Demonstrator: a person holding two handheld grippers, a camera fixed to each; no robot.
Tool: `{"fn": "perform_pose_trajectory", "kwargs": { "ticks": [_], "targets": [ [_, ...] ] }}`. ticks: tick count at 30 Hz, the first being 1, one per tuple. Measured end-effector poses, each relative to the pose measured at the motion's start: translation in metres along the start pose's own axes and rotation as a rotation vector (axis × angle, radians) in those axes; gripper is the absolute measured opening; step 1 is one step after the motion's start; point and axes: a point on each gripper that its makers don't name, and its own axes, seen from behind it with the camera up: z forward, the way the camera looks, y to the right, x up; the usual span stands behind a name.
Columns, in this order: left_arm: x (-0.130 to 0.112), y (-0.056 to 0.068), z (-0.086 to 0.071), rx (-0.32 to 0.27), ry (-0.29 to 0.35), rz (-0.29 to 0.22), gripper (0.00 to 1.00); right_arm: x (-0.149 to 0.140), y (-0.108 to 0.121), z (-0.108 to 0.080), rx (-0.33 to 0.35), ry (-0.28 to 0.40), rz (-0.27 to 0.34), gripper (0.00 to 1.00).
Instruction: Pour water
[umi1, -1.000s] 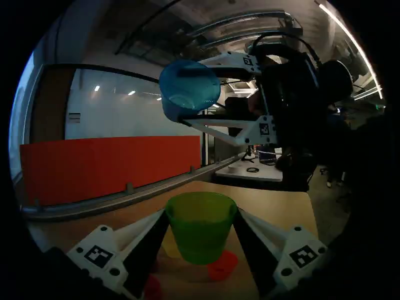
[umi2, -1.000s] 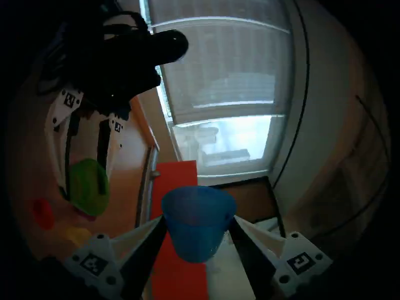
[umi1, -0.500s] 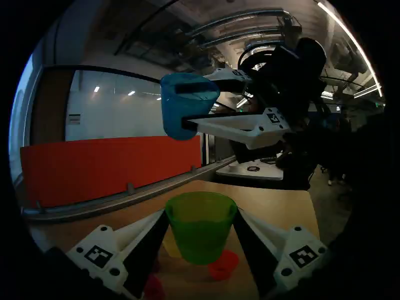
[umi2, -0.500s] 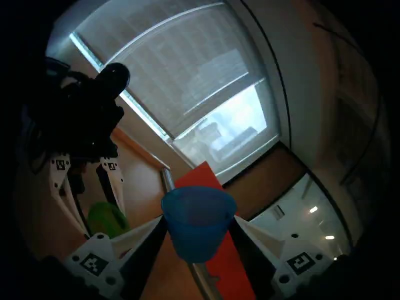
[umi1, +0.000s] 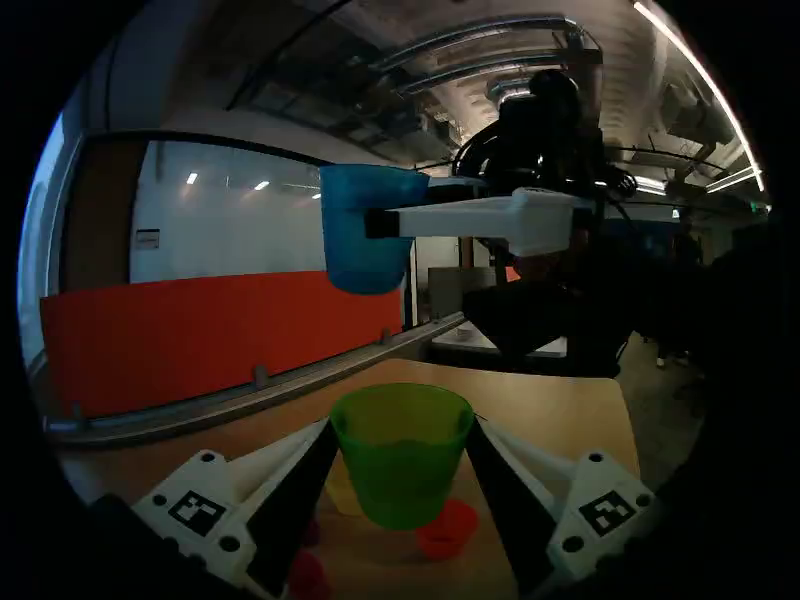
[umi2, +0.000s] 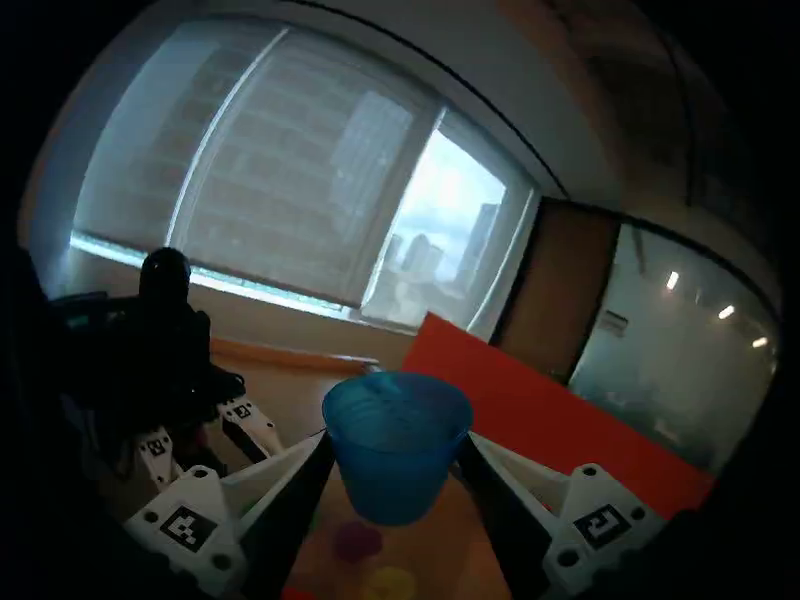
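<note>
Above the table (umi1: 560, 400), the left tool (umi1: 400, 430) is closed partway around a green cup (umi1: 402, 470). Both of its fingers press on the cup's sides. Higher up and farther off, the right tool (umi2: 396, 442) squeezes a blue cup (umi2: 397, 475) the same way. The blue cup stands straight up, so nothing is pouring now. I cannot tell how much water is in it. To pour well, bring the blue cup right over the green one and go lower. Then tip it slowly, so the water falls inside and does not splash. Hold the green cup level.
</note>
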Motion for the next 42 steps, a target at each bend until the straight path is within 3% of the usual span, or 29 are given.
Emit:
{"fn": "perform_pose_trajectory", "kwargs": {
  "ticks": [6, 12, 26, 42],
  "targets": [
    [0.001, 0.001, 0.001, -0.002, -0.003, 0.004, 0.87, 0.002, -0.001, 0.0, 0.041, 0.017, 0.194, 0.87],
    [0.001, 0.002, 0.001, -0.003, -0.008, 0.007, 0.87, 0.001, 0.004, -0.002, 0.04, 0.022, 0.264, 0.87],
    [-0.012, -0.004, -0.006, 0.014, -0.045, 0.018, 0.87, -0.032, 0.016, -0.02, -0.018, -0.047, 0.222, 0.87],
    [-0.054, -0.007, -0.018, 0.026, -0.183, 0.063, 0.87, -0.098, 0.032, -0.052, -0.081, -0.163, 0.185, 0.87]
  ]
}}
